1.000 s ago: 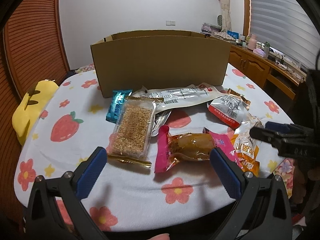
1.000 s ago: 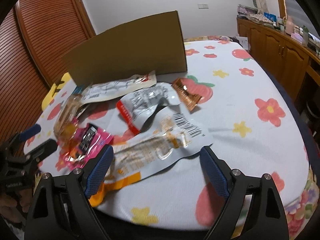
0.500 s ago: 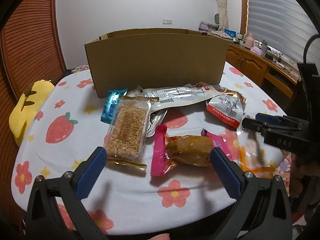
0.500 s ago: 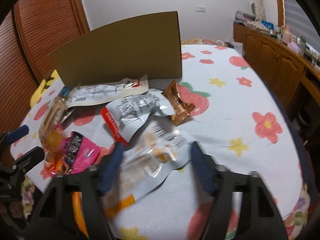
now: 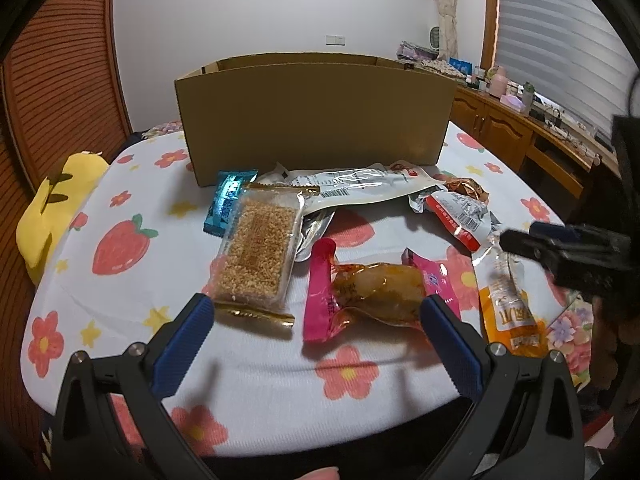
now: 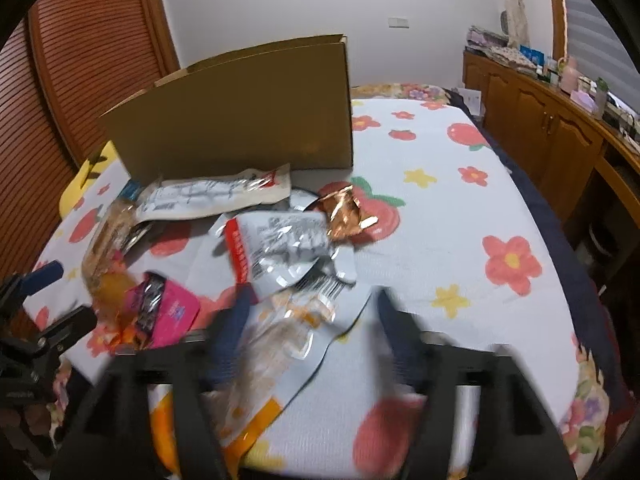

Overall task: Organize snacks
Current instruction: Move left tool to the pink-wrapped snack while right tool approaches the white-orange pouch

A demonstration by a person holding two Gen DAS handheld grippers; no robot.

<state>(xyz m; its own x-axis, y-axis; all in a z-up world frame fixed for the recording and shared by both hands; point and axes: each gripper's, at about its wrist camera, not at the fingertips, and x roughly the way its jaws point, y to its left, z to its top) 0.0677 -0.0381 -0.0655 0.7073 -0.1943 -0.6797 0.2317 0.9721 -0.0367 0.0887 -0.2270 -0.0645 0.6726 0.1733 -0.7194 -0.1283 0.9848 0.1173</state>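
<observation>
Several snack packs lie on the flowered tablecloth before an open cardboard box [image 5: 312,120]. My left gripper [image 5: 316,336] is open and empty, just short of a pink-wrapped snack [image 5: 372,288] and a sesame bar [image 5: 256,252]. My right gripper [image 6: 312,320] is blurred, its fingers partly closed around a clear and orange pouch [image 6: 280,344]; whether they grip it I cannot tell. The right gripper also shows in the left wrist view [image 5: 560,248] over that pouch [image 5: 508,304]. The box also shows in the right wrist view [image 6: 240,120].
A long white pack [image 5: 352,188], a blue pack [image 5: 228,204], a red-and-silver pack [image 6: 280,248] and a copper foil pack [image 6: 344,216] lie near the box. A yellow plush [image 5: 52,208] sits at the table's left edge. Wooden cabinets [image 6: 540,128] stand at right.
My right gripper has moved forward over the clear and orange pouch and its fingers have narrowed around it. My left gripper has stayed open and shifted slightly.
</observation>
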